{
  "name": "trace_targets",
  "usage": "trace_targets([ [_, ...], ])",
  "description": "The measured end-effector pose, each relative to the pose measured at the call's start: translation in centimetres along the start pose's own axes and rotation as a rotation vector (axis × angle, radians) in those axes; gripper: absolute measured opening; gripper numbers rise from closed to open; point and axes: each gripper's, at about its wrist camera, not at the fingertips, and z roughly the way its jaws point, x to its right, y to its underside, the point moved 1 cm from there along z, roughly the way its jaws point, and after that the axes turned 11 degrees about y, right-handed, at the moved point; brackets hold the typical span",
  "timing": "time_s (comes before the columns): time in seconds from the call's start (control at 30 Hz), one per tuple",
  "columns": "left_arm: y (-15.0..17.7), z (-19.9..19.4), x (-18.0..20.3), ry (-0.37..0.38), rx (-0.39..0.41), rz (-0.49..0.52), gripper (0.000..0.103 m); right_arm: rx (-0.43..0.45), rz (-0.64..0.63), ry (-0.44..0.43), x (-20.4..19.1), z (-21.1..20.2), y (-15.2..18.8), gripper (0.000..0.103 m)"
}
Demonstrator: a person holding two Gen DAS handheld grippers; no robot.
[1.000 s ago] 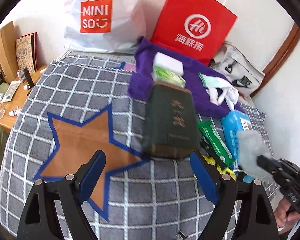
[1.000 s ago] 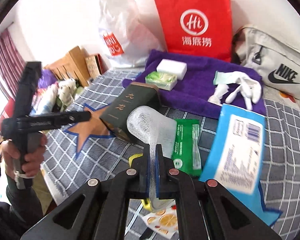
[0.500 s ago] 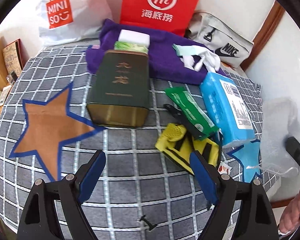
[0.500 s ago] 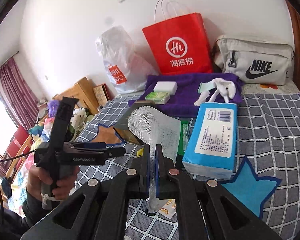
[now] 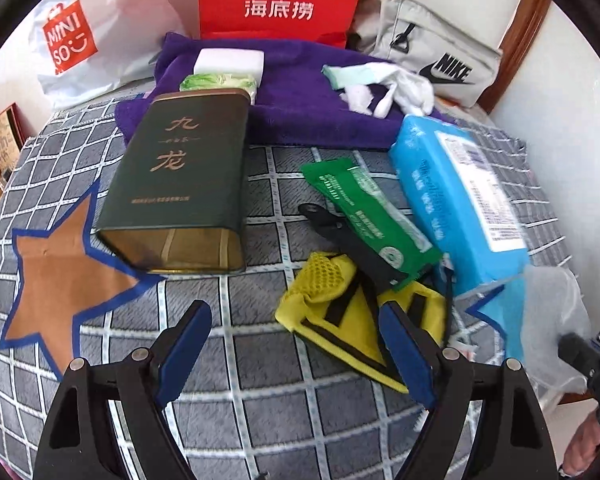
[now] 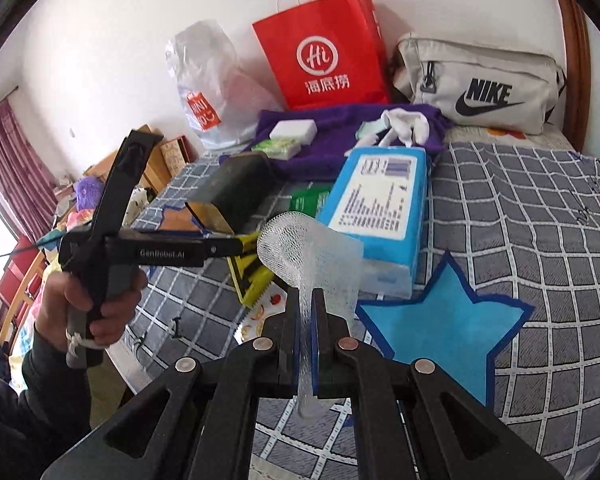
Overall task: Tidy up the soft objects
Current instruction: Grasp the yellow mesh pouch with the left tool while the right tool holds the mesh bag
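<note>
White foam netting (image 6: 312, 252), light and easily crushed, is held clamped at its lower end by the right gripper (image 6: 313, 300) over the bed's (image 6: 540, 240) front edge, while the left gripper (image 5: 296, 344) is held released.

The red paper bag (image 5: 283, 0) says "Hi". The white plastic bag (image 5: 70, 38) says "MINISO". The grey bag (image 6: 488, 88) says "NIKE". The left gripper's handle (image 6: 162, 253) says "GenRobot.AI".
</note>
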Motion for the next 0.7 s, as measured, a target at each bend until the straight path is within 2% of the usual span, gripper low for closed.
trace_targets([
  [0.17,-0.4,1.8,0.6,0.018,-0.019,0.049,0.082,-0.037,0.008,0.012,0.7,1.5,0.7,0.004],
  [0.3,-0.3,2.8,1.0,0.043,-0.035,0.063,0.062,-0.061,0.026,0.025,1.2,2.2,1.0,0.005],
  [0.33,-0.2,2.7,1.1,0.047,-0.026,0.070,0.051,-0.067,0.030,0.025,1.3,2.3,1.1,0.005],
  [0.5,-0.1,1.3,0.2,0.083,-0.013,0.044,0.032,-0.075,0.031,0.028,1.1,2.5,1.2,0.005],
  [0.57,0.2,0.5,-0.4,0.087,-0.004,0.026,0.030,-0.069,0.027,0.028,0.8,2.4,1.1,0.005],
  [0.7,1.1,-1.3,-1.5,0.050,0.023,0.002,0.029,-0.059,0.022,0.026,0.1,2.0,1.0,0.005],
])
